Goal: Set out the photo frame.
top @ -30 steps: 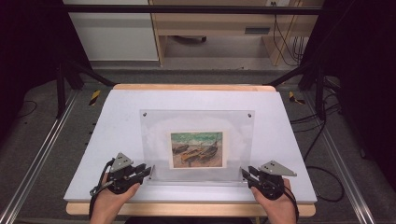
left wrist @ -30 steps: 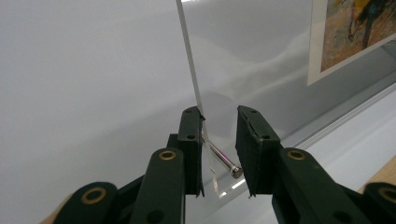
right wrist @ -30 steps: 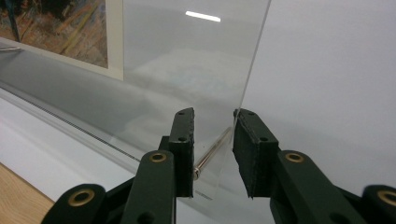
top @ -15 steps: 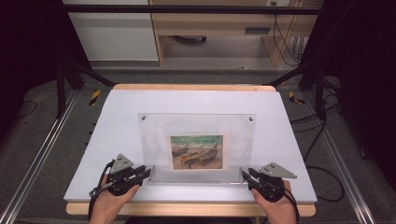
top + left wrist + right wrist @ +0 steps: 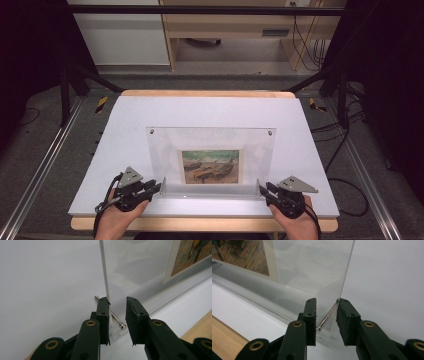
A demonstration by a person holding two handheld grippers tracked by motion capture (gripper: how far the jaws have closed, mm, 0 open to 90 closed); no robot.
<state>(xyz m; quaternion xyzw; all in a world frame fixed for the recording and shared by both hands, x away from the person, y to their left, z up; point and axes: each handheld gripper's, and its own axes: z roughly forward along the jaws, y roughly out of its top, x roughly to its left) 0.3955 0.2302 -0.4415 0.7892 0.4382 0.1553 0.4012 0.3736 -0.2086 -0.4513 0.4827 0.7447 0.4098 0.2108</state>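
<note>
A clear acrylic picture frame (image 5: pixel 210 145) stands upright on the white table (image 5: pixel 125 125), with a small painted print (image 5: pixel 210 166) in its lower middle. My left gripper (image 5: pixel 156 188) is at the frame's lower left corner. Its jaws straddle the panel edge (image 5: pixel 105 277): one pad lies against the panel and a silver bolt (image 5: pixel 116 320) reaches to the other jaw. My right gripper (image 5: pixel 264 190) holds the lower right corner the same way, a bolt (image 5: pixel 327 315) spanning its jaws and the panel (image 5: pixel 312 270) rising between them. A hand holds each gripper.
Two small bolts mark the frame's upper corners (image 5: pixel 151 132). The table's wooden front edge (image 5: pixel 200 224) runs just behind my hands. Metal rails (image 5: pixel 45 165) flank the table, and cables (image 5: pixel 340 150) lie on the floor to the right.
</note>
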